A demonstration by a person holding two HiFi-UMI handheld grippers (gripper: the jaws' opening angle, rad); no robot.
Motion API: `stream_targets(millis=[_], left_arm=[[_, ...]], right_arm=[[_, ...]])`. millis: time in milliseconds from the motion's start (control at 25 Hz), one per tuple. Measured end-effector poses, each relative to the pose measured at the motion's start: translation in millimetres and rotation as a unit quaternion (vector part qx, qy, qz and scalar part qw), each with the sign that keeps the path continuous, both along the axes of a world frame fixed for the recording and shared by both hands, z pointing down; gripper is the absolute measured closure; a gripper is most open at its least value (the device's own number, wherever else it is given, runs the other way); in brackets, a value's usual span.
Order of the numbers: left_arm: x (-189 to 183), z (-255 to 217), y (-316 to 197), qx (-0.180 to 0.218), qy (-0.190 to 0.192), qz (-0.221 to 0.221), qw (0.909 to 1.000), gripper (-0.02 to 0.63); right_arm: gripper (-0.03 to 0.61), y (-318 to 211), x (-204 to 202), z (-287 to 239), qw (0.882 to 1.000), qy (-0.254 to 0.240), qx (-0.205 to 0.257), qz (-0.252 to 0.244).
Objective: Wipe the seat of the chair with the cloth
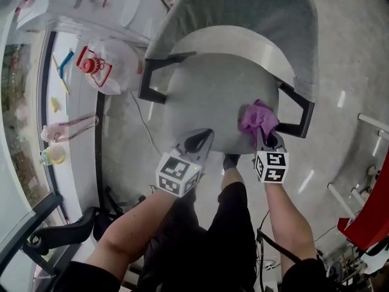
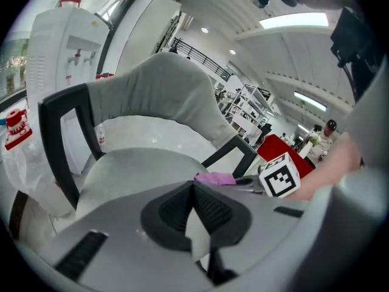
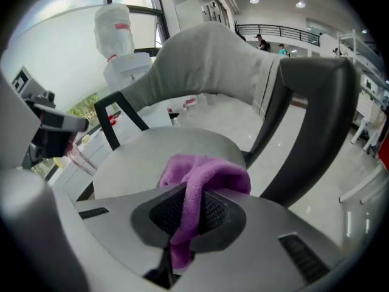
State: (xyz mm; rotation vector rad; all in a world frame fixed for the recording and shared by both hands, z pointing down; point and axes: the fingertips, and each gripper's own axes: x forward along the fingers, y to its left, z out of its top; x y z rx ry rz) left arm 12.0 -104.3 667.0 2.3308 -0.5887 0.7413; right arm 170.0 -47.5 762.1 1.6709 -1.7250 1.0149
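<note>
As right gripper [image 3: 185, 224] clamps cloth [image 3: 209, 174], on seat [image 1: 209, 99]

My right tool [image 3: 189, 215] has its jaws closed on the purple cloth [image 3: 213, 174]. One fold runs down between them and the rest bunches over their tips. The bunch rests at the near edge of the round grey chair seat [image 3: 161, 154]. Beyond it rises the grey padded backrest [image 3: 206, 66], with a black right armrest [image 3: 304, 114] close by and a black left armrest [image 3: 118, 117] opposite. A white water dispenser [image 3: 121, 53] stands behind, by the window [image 3: 61, 59].
</note>
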Motion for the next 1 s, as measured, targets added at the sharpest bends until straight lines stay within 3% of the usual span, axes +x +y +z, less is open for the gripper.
stream_targets(millis=[120,280,480,1000], left_arm=[[-9.6,5.0,-3.8,-0.001,-0.007,-0.012,0.9999,0.607],[-35.9,14.3,-7.2,0.0,-0.025,-0.023,0.9994,0.607],[-79.8,18.8,-16.0,-0.003,-0.038,-0.057,0.9976,0.607],[-171.4,17.4,-30.9,-0.006,-0.032,-0.126,0.9915,0.607]], right_arm=[[0.552,7.5,4.2,31.3,0.999,0.007,-0.052,0.008],[0.552,-3.2,-12.0,36.7,0.998,-0.002,-0.06,-0.003],[0.552,-20.5,-78.5,38.0,0.994,-0.034,-0.06,-0.086],[0.552,-81.9,-228.5,34.5,0.978,-0.071,-0.055,-0.187]])
